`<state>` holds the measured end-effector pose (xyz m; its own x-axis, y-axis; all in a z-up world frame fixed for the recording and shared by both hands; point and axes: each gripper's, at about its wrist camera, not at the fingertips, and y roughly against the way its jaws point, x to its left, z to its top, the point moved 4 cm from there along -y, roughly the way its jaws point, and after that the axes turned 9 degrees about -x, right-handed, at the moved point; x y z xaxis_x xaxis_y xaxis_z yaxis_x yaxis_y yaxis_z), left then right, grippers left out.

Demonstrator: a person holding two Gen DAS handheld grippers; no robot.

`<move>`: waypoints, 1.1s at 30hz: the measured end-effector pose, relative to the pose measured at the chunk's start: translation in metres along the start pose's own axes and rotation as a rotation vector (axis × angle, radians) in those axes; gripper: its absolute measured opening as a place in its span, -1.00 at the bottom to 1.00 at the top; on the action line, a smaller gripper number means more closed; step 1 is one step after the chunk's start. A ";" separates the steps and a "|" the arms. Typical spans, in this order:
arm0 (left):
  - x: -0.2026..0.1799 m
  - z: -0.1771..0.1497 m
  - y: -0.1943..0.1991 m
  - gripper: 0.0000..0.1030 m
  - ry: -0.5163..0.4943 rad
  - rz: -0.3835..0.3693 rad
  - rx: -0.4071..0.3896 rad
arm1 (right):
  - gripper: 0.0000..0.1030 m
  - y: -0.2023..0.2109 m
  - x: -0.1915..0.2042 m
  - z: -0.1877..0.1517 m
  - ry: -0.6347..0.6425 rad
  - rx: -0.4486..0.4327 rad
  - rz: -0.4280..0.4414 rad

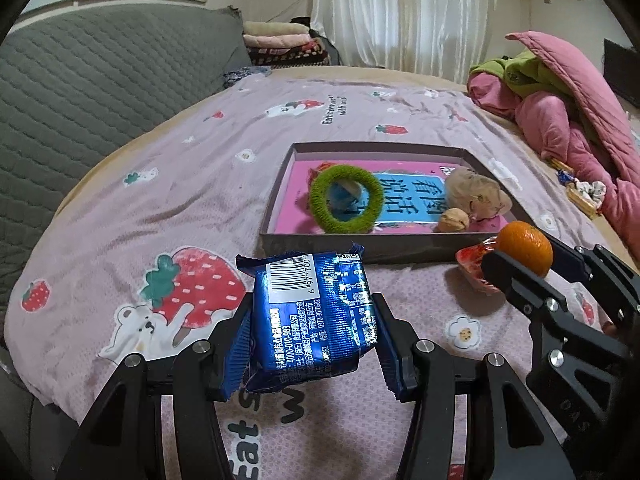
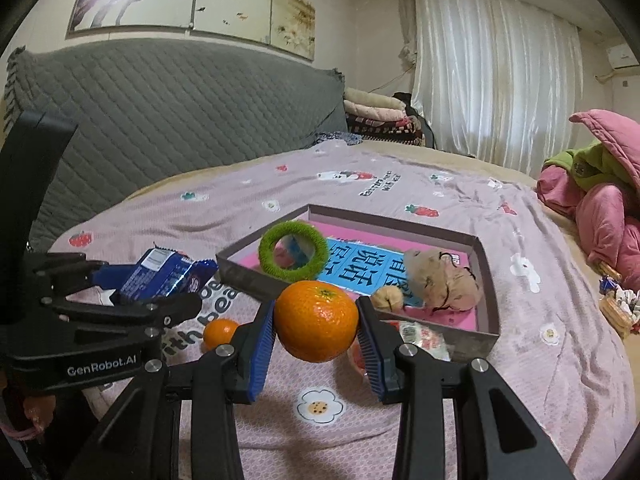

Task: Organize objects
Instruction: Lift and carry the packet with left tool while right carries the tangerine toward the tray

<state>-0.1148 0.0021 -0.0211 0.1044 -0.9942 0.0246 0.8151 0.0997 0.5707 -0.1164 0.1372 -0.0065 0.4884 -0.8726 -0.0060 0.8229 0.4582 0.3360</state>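
My left gripper is shut on a blue foil snack packet, lifted above the pink bedsheet. My right gripper is shut on a large orange, also off the sheet. Each one shows in the other's view: the orange in the right gripper, and the blue packet in the left gripper. Just beyond both lies a shallow grey box. It holds a pink book, a green fuzzy ring, a beige plush toy and a walnut.
A smaller orange and a red-and-white wrapped snack lie on the sheet in front of the box. A pink quilt pile and a small basket are at the right. A grey quilted headboard lines the left.
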 end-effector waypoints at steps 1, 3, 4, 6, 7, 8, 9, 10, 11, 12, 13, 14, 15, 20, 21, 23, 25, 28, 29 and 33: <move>-0.002 0.001 0.002 0.09 -0.008 0.000 -0.005 | -0.22 0.001 -0.002 0.001 -0.005 -0.002 0.002; -0.005 0.002 0.005 0.09 -0.013 -0.009 -0.013 | -0.22 0.003 -0.006 0.003 -0.012 -0.012 -0.008; -0.007 0.003 0.006 0.09 -0.016 -0.012 -0.015 | -0.22 0.004 -0.007 0.005 -0.011 -0.014 -0.008; -0.010 0.004 0.008 0.09 -0.023 -0.012 -0.021 | -0.22 0.006 -0.010 0.006 -0.012 -0.025 -0.017; -0.011 0.005 0.009 0.09 -0.027 -0.013 -0.024 | -0.22 0.008 -0.011 0.007 -0.015 -0.029 -0.015; -0.012 0.006 0.010 0.09 -0.030 -0.013 -0.025 | -0.22 0.009 -0.012 0.009 -0.017 -0.034 -0.017; -0.013 0.006 0.010 0.09 -0.030 -0.015 -0.025 | -0.22 0.010 -0.013 0.009 -0.018 -0.040 -0.021; -0.014 0.007 0.010 0.09 -0.032 -0.018 -0.024 | -0.22 0.011 -0.013 0.010 -0.015 -0.042 -0.022; -0.015 0.007 0.010 0.09 -0.035 -0.020 -0.022 | -0.22 0.012 -0.013 0.011 -0.011 -0.046 -0.026; -0.015 0.007 0.011 0.09 -0.034 -0.023 -0.022 | -0.22 0.013 -0.014 0.012 -0.007 -0.051 -0.032; -0.015 0.008 0.011 0.09 -0.034 -0.025 -0.024 | -0.22 0.014 -0.014 0.013 -0.004 -0.054 -0.034; -0.016 0.009 0.011 0.09 -0.036 -0.025 -0.026 | -0.22 0.016 -0.015 0.014 -0.002 -0.061 -0.036; -0.016 0.010 0.012 0.09 -0.036 -0.026 -0.029 | -0.22 0.017 -0.015 0.014 -0.002 -0.066 -0.039; -0.017 0.019 0.016 0.09 -0.028 -0.036 -0.052 | -0.22 0.024 -0.016 0.020 0.009 -0.097 -0.053; -0.018 0.022 0.018 0.09 -0.028 -0.035 -0.061 | -0.22 0.025 -0.016 0.021 0.010 -0.103 -0.056; -0.019 0.026 0.019 0.09 -0.027 -0.042 -0.070 | -0.22 0.028 -0.016 0.022 0.016 -0.115 -0.064; -0.021 0.030 0.021 0.09 -0.027 -0.047 -0.080 | -0.22 0.031 -0.016 0.025 0.023 -0.130 -0.076; -0.022 0.033 0.023 0.09 -0.027 -0.054 -0.086 | -0.22 0.037 -0.018 0.029 0.030 -0.157 -0.085; -0.022 0.034 0.023 0.09 -0.030 -0.052 -0.087 | -0.22 0.038 -0.019 0.031 0.033 -0.163 -0.091; -0.024 0.037 0.025 0.09 -0.031 -0.060 -0.095 | -0.22 0.042 -0.024 0.034 0.039 -0.180 -0.109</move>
<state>-0.1185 0.0268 0.0231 0.0379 -0.9991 0.0189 0.8697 0.0423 0.4918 -0.1032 0.1719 0.0401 0.4019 -0.9129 -0.0711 0.9083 0.3876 0.1574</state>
